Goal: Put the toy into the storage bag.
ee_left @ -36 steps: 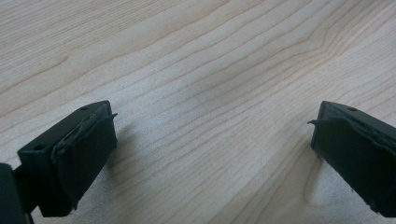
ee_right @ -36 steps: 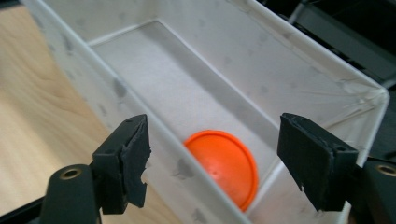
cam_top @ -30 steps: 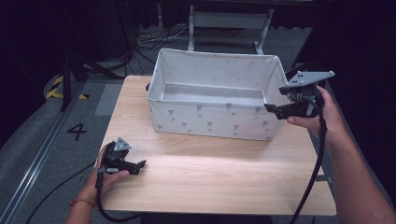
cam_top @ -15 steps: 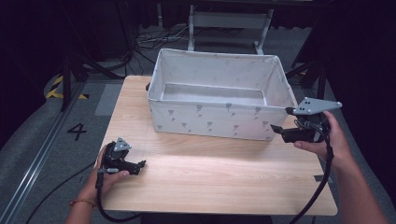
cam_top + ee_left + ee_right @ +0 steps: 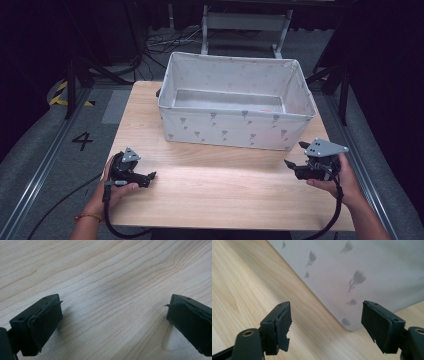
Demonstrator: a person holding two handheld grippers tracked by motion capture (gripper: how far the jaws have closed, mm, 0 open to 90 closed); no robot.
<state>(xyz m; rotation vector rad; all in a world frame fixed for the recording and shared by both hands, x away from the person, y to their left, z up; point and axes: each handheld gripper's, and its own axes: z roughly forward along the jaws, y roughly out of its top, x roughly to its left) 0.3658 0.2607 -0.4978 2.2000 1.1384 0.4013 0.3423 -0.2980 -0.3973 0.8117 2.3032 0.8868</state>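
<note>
Table (image 5: 215,185), light wood. White fabric bin (image 5: 235,131) on its far half, small grey print. Right gripper (image 5: 296,161) near bin's front right corner, jaws spread, nothing between. Left gripper (image 5: 150,176) front left, well apart from bin, jaws spread, empty.

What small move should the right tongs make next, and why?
Probably ease the right tongs forward to the box's near corner: they stand open and empty just short of it, low over the table, and the right gripper view shows that corner between the jaws.
</note>
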